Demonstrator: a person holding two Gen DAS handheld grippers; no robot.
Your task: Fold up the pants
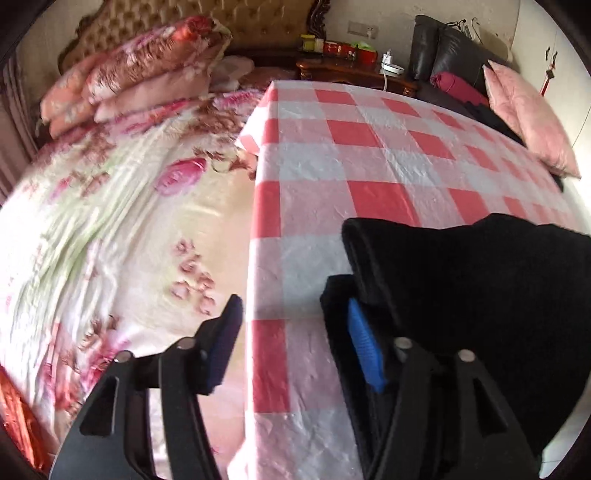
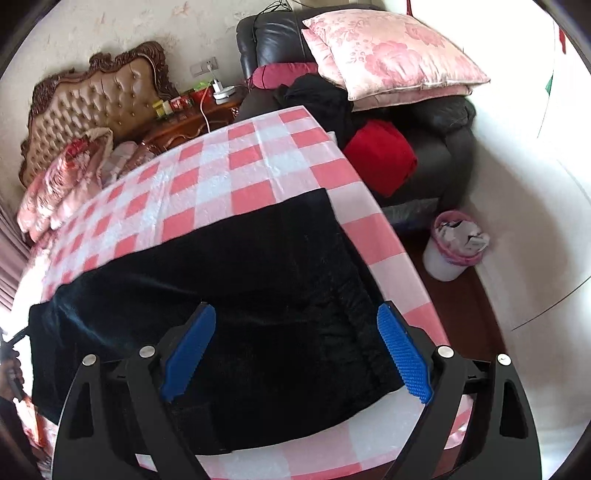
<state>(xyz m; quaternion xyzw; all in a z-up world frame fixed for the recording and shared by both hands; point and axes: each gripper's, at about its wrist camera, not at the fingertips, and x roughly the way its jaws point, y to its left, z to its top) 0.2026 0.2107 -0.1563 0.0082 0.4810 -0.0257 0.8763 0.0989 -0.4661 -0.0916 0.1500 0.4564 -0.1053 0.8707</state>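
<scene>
One black pants [image 2: 229, 302], two open tongs [image 2: 297, 347]

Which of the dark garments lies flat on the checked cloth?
The black pants under the open right claw, spread across the checked cloth. The other black garment sits crumpled on the sofa beside the red bundle.

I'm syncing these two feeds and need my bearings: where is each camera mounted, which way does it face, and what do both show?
Left wrist: on the left gripper, facing along the checkered tablecloth toward the headboard; its two fingers show, apart, beside the black pants.
Right wrist: on the right gripper, looking down over the pants; its open fingers show.
Shared: pants, tablecloth, headboard, black sofa, pink pillow.
</scene>
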